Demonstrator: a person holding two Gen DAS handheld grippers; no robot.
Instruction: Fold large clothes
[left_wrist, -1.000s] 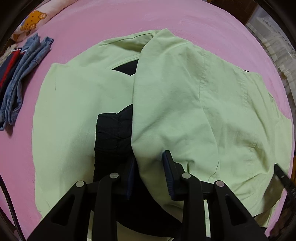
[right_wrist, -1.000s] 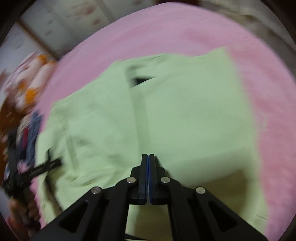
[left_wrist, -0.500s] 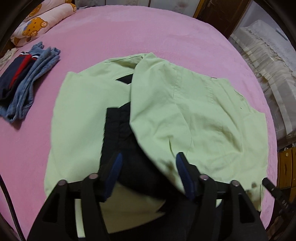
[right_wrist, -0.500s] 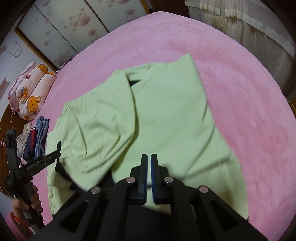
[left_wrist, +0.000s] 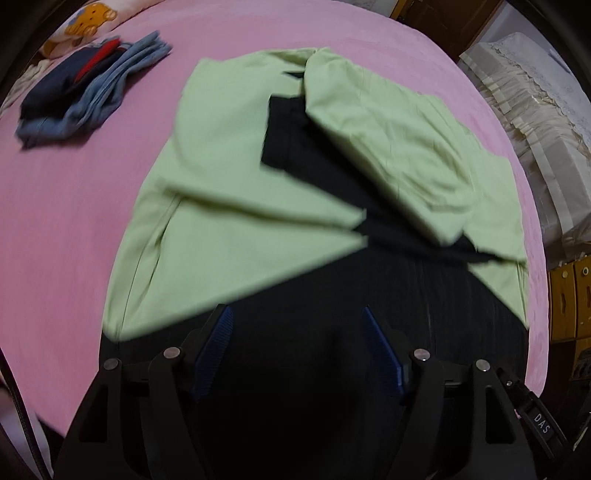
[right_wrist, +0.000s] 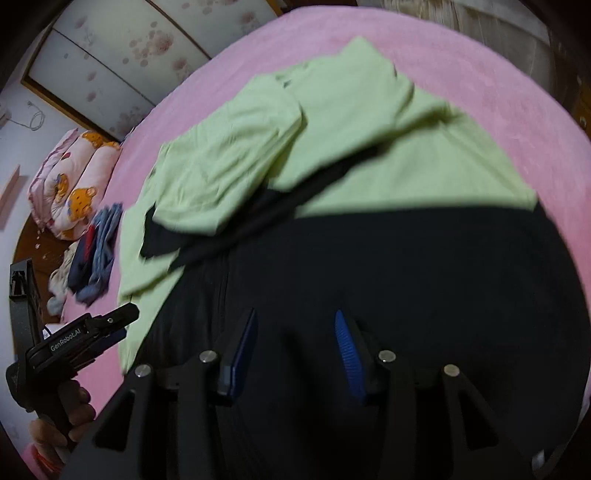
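Note:
A light green jacket (left_wrist: 240, 229) (right_wrist: 351, 122) lies spread on the pink bed (left_wrist: 66, 229), both sleeves folded in over its front. Its wide black lower part (left_wrist: 369, 295) (right_wrist: 406, 258) lies nearest me. My left gripper (left_wrist: 295, 317) hovers over that black cloth with its jaws opening, and nothing is pinched between the blue pads. My right gripper (right_wrist: 295, 315) is over the same black cloth, jaws also opening and empty. In the right wrist view a hand holds the left gripper (right_wrist: 110, 325) at the jacket's left edge.
A folded pile of jeans and dark clothes (left_wrist: 92, 92) (right_wrist: 99, 243) sits on the bed left of the jacket. Bear-print pillows (right_wrist: 74, 184) lie beyond it. Lace-covered furniture (left_wrist: 535, 110) and wooden drawers (left_wrist: 569, 302) stand off the bed's right side.
Both grippers let go of the green cloth, opened, and drew back toward the jacket's near black end. The sleeves now lie folded across the front.

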